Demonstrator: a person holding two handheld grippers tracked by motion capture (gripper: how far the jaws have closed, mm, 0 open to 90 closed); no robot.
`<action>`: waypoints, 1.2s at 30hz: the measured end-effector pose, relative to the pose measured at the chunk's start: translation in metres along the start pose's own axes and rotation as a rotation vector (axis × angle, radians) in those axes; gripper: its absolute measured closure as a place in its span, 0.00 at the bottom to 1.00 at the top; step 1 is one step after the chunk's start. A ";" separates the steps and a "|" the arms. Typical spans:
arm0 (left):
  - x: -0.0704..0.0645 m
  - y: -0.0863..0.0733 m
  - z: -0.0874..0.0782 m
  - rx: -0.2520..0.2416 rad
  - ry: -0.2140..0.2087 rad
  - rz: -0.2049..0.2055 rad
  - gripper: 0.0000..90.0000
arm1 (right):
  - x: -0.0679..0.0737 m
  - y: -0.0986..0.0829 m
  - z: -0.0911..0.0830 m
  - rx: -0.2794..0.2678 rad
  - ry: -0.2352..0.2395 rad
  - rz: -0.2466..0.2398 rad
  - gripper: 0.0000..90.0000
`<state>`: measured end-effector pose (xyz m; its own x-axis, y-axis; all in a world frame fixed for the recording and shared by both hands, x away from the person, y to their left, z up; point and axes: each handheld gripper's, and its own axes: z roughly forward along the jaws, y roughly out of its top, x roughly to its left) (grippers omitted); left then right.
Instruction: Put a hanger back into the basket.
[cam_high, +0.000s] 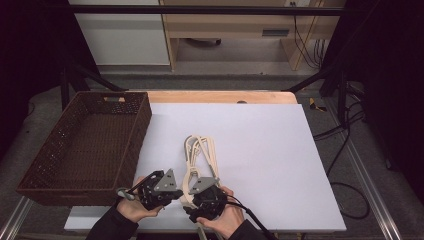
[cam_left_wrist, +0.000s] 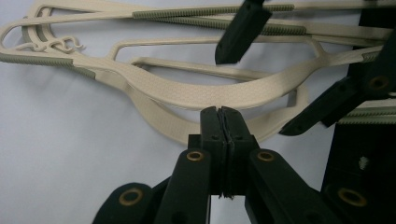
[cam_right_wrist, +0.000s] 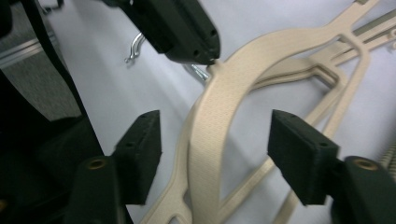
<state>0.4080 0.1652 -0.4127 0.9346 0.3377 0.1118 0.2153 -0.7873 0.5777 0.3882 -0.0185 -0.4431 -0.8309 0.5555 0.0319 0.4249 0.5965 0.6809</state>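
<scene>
Two forearms in dark sleeves are seen entering from the bottom edge of the high view, each hand wrapped around a hand-held gripper at the near edge of the counter (cam_high: 300, 150). The left hand-held gripper (cam_high: 172, 192) is held low and angled toward the right, and in its own view its jaws are seen pressed flat together, clenched on nothing, with their tips just in front of a curved arm of the beige hangers (cam_left_wrist: 187, 88). The right hand-held gripper (cam_high: 192, 187) is held just beside it, pointed forward; its jaws are seen spread wide, released, with a broad arm of the hangers (cam_right_wrist: 219, 121) lying between them on the sheet. The hangers (cam_high: 200, 155) are bundled together on the white sheet, stretching away from the two hand-held grippers toward the middle of the counter. No readable writing or brand can be made out. A brown woven basket (cam_high: 40, 165) is set at the left of the counter. Beyond the counter, a grey floor, pale wooden furniture and black cables are visible.
</scene>
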 end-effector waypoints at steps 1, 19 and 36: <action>0.000 0.001 0.000 0.001 0.000 -0.002 0.99 | 0.002 0.000 0.002 0.008 -0.021 -0.012 0.47; 0.001 0.005 -0.031 -0.273 0.020 -0.152 0.63 | 0.003 0.001 -0.011 0.021 -0.122 -0.042 0.82; 0.021 -0.012 -0.079 -0.495 0.192 -0.279 0.15 | -0.052 0.002 -0.076 -0.088 -0.239 0.062 0.95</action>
<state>0.4025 0.2224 -0.3529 0.7841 0.6203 0.0194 0.2445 -0.3375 0.9090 0.4049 -0.0900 -0.3873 -0.6918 0.7163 -0.0913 0.4305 0.5106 0.7443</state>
